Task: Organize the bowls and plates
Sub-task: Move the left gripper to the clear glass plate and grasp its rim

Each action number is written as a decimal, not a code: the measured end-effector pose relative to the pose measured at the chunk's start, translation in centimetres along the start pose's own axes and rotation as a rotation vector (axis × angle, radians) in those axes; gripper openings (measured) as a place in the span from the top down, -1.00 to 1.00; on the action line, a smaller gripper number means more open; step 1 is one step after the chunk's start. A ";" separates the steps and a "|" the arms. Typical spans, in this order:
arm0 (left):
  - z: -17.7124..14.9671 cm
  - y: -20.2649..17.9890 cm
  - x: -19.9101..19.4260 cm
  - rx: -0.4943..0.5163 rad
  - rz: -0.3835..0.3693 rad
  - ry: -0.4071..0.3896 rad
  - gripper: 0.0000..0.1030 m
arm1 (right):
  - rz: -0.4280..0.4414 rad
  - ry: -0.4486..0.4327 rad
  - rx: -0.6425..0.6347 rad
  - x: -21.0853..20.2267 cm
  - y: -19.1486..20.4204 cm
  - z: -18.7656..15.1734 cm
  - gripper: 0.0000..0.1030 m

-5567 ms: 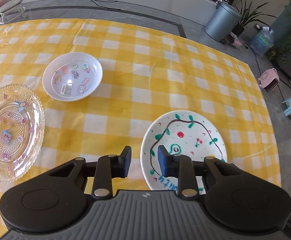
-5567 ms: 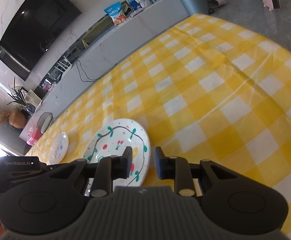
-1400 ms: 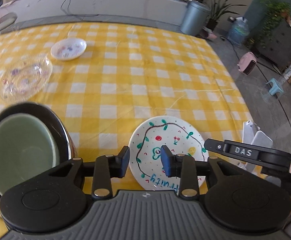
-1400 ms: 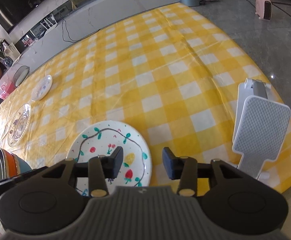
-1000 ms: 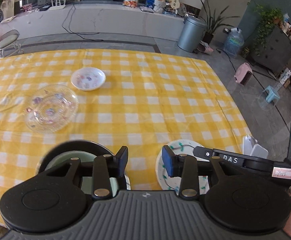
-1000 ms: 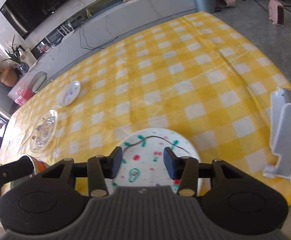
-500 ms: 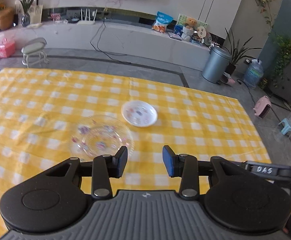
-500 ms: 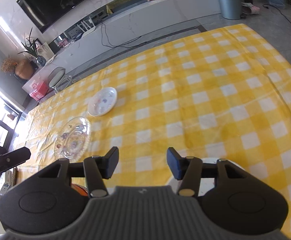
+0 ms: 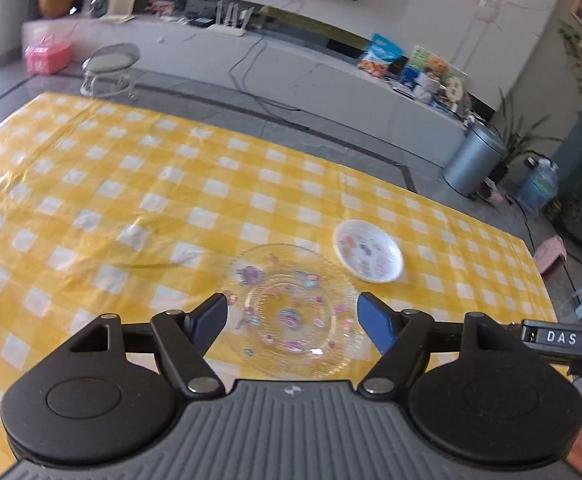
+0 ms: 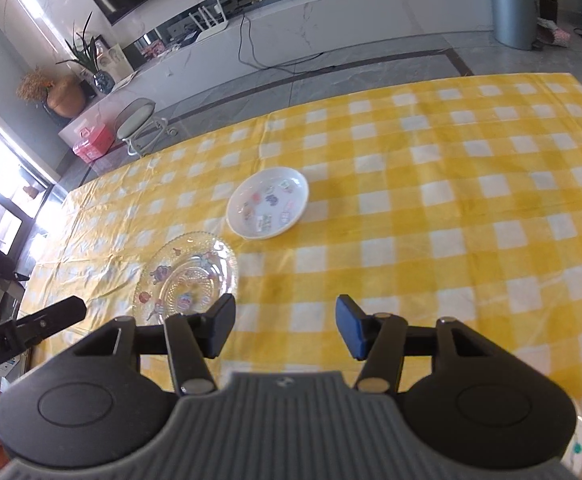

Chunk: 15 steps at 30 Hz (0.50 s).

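A clear glass plate with cartoon stickers (image 9: 297,312) lies on the yellow checked tablecloth (image 9: 131,200), just beyond my open, empty left gripper (image 9: 292,322). A small white dish with stickers (image 9: 367,251) sits behind it to the right. In the right wrist view the glass plate (image 10: 187,276) is front left and the white dish (image 10: 267,203) beyond it. My right gripper (image 10: 285,330) is open and empty above the cloth. A sliver of the painted white plate (image 10: 577,446) shows at the bottom right edge.
The table's far edge drops to a grey floor with a small stool (image 9: 111,66), a TV bench (image 9: 291,68) and a metal bin (image 9: 473,160). The table's right edge (image 9: 539,272) is near the white dish.
Both grippers have risen and tilted toward the far side of the table and opened wider. The stacked bowls and the painted plate have dropped out of the left view.
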<state>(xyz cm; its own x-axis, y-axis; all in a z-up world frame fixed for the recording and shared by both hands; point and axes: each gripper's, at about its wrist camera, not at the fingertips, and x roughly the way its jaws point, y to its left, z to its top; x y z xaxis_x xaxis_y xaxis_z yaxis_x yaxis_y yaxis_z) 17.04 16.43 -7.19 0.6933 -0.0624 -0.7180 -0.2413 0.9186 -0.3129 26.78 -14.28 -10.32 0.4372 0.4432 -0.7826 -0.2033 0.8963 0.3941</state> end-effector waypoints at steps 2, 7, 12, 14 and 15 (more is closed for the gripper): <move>0.1 2.0 0.7 -0.077 -0.047 -0.013 -0.60 | 0.018 0.021 0.002 1.5 0.6 0.6 -0.08; 0.2 4.5 3.4 -0.145 -0.058 0.049 -0.36 | 0.061 0.081 0.001 4.8 2.3 1.0 -0.01; -0.2 5.4 5.7 -0.154 -0.053 0.090 -0.20 | 0.087 0.139 0.024 7.8 3.0 1.6 0.06; -0.3 5.8 6.4 -0.164 -0.062 0.099 -0.17 | 0.088 0.157 0.030 8.8 3.0 1.9 0.23; -0.4 6.0 6.8 -0.169 -0.066 0.103 -0.10 | 0.085 0.168 0.032 9.3 3.0 2.0 0.32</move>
<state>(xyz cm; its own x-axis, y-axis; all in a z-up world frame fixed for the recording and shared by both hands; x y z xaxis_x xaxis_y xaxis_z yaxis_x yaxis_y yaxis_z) 20.03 21.34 -14.16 0.6408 -0.1680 -0.7491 -0.3140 0.8331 -0.4554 31.94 -7.53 -15.46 0.2669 0.5155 -0.8143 -0.2037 0.8560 0.4752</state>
